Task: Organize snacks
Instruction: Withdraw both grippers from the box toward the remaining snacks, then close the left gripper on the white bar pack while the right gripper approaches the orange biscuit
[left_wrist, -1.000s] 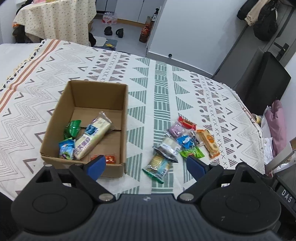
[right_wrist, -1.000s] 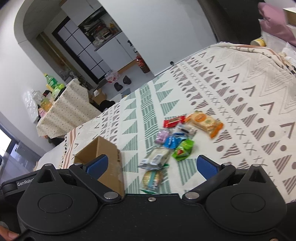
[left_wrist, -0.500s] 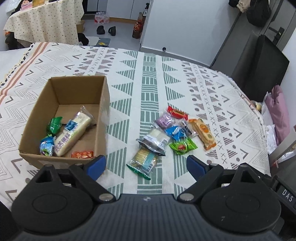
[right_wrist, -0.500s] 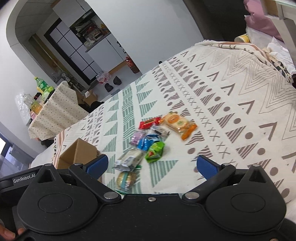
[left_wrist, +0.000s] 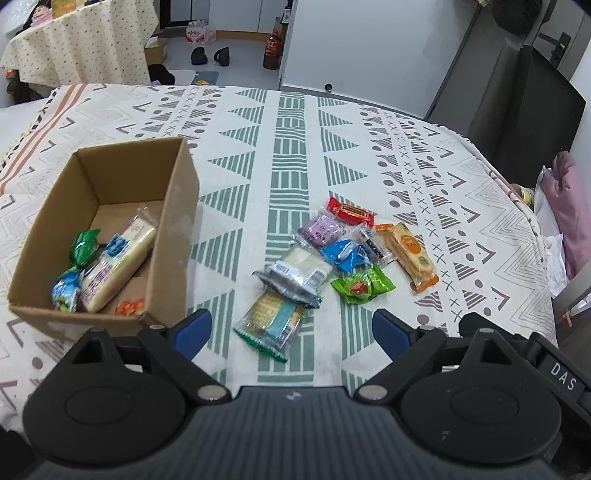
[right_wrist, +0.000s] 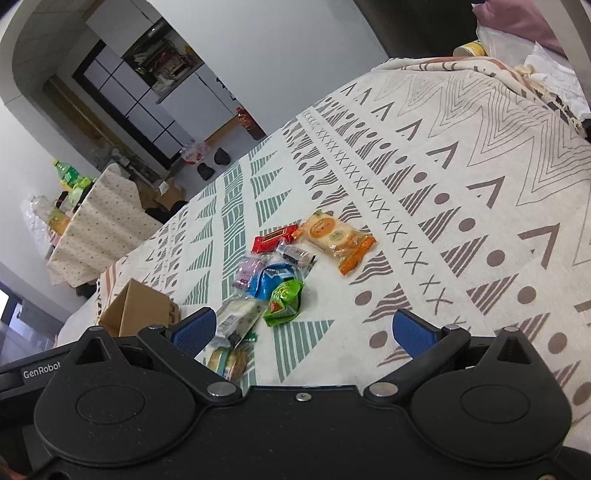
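Spread across the whole work surface: a cream tablecloth (left_wrist: 288, 155) printed with green triangles and bars and brown crosses, dots and chevrons, orange stripes along its far left edge. Stood on the left of it, an open cardboard box (left_wrist: 173, 236) holding a long pale biscuit pack (left_wrist: 118, 266), a green sweet (left_wrist: 84, 246), a blue sweet (left_wrist: 66, 293) and a small orange packet (left_wrist: 129, 307). Lay in a loose cluster just right of the box, on the cloth: a red bar (left_wrist: 349, 212), a purple packet (left_wrist: 321, 230), a blue packet (left_wrist: 345, 254), a green packet (left_wrist: 362, 284), an orange cracker pack (left_wrist: 410, 254), a silver-ended pack (left_wrist: 295, 275) overlapping a teal-labelled cracker pack (left_wrist: 273, 321). Hovered above the near edge, the left gripper (left_wrist: 291, 328), blue fingers spread wide and empty. Hung likewise, the right gripper (right_wrist: 303, 332), fingers wide apart, nothing between them. Beyond the cloth: a grey floor, a white wall, a second table under a dotted cream cover (left_wrist: 74, 51), a dark bottle (left_wrist: 272, 51) by the wall, black-framed glass doors (right_wrist: 122, 99), a pink cushion (left_wrist: 569, 192) at right.
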